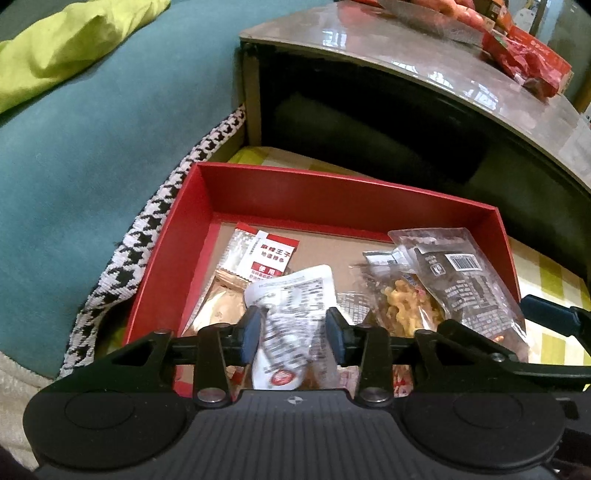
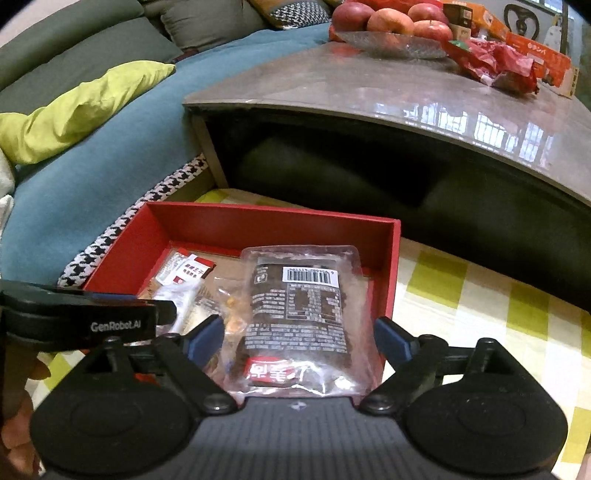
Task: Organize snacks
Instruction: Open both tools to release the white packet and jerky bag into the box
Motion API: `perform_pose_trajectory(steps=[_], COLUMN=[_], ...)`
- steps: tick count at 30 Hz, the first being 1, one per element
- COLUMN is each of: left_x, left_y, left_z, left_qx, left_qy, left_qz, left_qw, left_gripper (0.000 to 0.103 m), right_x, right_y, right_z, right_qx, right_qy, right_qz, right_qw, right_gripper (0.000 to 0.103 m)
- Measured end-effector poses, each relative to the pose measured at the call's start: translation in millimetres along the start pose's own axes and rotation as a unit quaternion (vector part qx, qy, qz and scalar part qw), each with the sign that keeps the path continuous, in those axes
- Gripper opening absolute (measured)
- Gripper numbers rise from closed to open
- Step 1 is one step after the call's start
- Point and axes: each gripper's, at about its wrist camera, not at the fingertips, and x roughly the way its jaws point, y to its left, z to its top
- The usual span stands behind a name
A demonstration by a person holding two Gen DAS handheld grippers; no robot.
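Observation:
A red box (image 1: 332,188) (image 2: 266,221) lies on a yellow-checked cloth and holds several snack packets. My left gripper (image 1: 291,328) hovers over its near side, jaws partly closed around a white printed packet (image 1: 291,302) that stands crumpled between the blue pads; grip contact is unclear. My right gripper (image 2: 299,338) is open wide over the box's right part, a clear packet of dark snack (image 2: 299,314) (image 1: 465,288) lying between its fingers, untouched. A red-and-white sachet (image 1: 266,254) (image 2: 186,273) and a clear bag of yellow snacks (image 1: 406,306) lie in the box.
A glossy low table (image 2: 388,96) stands just behind the box with a bowl of apples (image 2: 391,26) and red snack packages (image 2: 498,62) (image 1: 528,59). A teal sofa (image 1: 92,147) with a lime cushion (image 2: 74,110) and a houndstooth throw (image 1: 147,236) lies left.

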Motion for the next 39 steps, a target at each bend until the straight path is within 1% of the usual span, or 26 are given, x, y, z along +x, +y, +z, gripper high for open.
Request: perform_pose_trajectory(steps=[5, 12, 16, 25, 29, 35, 39], left_x=[1, -2, -4, -9, -10, -16, -24], left_y=[2, 4, 5, 10, 11, 7, -1], left_z=[0, 2, 2, 3, 3, -4, -12], left_qx=[-0.003, -0.007, -0.009, -0.022, -0.026, -0.022, -0.011], left_qy=[0.001, -0.003, -0.003, -0.008, -0.005, 0.006, 0.005], left_qz=[0.002, -0.003, -0.006, -0.012, -0.018, -0.045, -0.056], left_qw=[1.0, 1.0, 0.9999, 0.9997, 0.9995, 0.9987, 0.9983], left_gripper=[0.057, 0.068, 0.069, 0.073, 0.073, 0.073, 0.074], right_x=[0, -2, -5, -22, -27, -50, -72], right_y=[0, 0, -2, -12, -15, -29, -48], right_z=[0, 0, 1, 8, 7, -3, -19], right_qx=[-0.003, -0.002, 0.0, 0.02, 0.023, 0.023, 0.032], right_qy=[0.003, 0.008, 0.008, -0.015, -0.014, -0.02, -0.015], right_qz=[-0.004, -0.002, -0.002, 0.008, 0.01, -0.003, -0.01], right_qw=[1.0, 1.0, 1.0, 1.0, 1.0, 1.0, 0.999], right_gripper=[0.097, 0.097, 0.097, 0.097, 0.097, 0.097, 0.097])
